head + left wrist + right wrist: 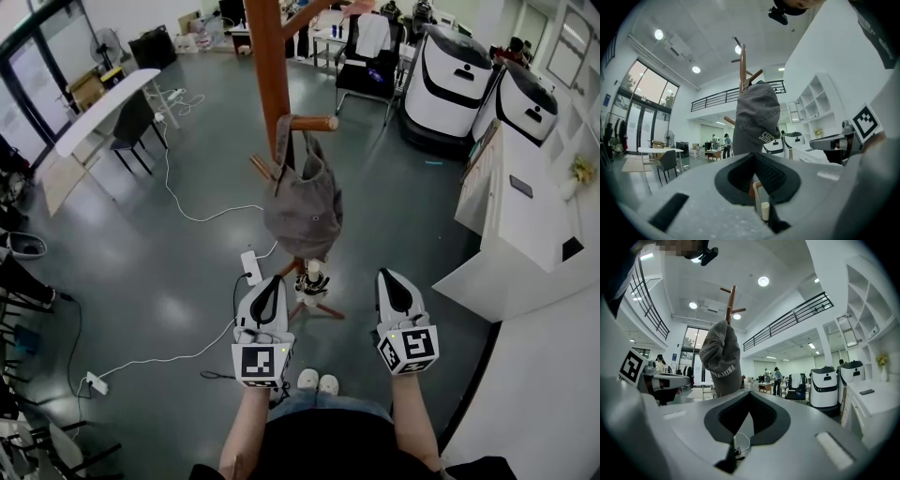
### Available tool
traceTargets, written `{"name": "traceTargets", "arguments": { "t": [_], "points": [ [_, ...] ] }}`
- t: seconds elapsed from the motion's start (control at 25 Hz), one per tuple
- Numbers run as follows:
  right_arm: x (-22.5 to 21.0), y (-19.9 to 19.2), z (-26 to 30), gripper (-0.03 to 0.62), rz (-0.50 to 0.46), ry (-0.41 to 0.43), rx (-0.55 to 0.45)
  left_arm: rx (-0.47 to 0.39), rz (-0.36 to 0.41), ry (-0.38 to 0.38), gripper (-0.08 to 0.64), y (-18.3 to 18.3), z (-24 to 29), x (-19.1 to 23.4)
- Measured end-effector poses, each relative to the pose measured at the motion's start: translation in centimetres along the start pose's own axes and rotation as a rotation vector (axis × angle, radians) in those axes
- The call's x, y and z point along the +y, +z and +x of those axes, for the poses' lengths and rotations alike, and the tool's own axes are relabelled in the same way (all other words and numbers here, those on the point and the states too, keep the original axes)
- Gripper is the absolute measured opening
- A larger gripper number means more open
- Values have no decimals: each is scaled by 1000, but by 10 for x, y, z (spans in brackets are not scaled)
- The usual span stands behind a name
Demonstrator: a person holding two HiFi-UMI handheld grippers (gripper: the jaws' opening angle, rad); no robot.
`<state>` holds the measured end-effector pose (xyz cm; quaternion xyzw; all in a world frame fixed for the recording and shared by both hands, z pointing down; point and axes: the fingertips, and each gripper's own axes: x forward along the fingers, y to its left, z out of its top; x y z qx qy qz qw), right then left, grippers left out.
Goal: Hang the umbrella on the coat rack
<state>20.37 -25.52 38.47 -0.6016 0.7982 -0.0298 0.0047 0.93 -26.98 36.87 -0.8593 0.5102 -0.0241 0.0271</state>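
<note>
Umbrella (314, 278) most likely that small black and white thing at the foot of the coat rack (270, 84), just under the gray bag (303, 202). Too small and blurry to be sure. In the head view, at 3 o'clock from the left gripper (272, 281) and at 9 o'clock from the right gripper (387, 275), so right between the 2. Looks to stand up beside the pole, long side up and down, but hard to tell. Left gripper nearer.

Jaws of both grippers pressed together, pinching nothing.

Top of the rack cut off at 12 o'clock in the head view. Only 1 peg (314, 123) easy to see, with the bag on it. Small pale stub (764, 209) low down in the left gripper view, maybe part of the umbrella, can't tell.
</note>
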Motion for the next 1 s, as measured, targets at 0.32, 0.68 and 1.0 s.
{"name": "traceTargets", "arguments": {
  "t": [0.32, 0.68, 1.0],
  "points": [
    [-4, -3, -8, 6, 3, -10, 10, 6, 2, -4, 6, 0, -5, -4],
    [1, -6, -13, 6, 5, 1, 18, 2, -1, 4, 6, 0, -12, -3],
    [4, -8, -17, 6, 14, 4, 17, 4, -1, 11, 6, -3, -19, -2]
  ]
}}
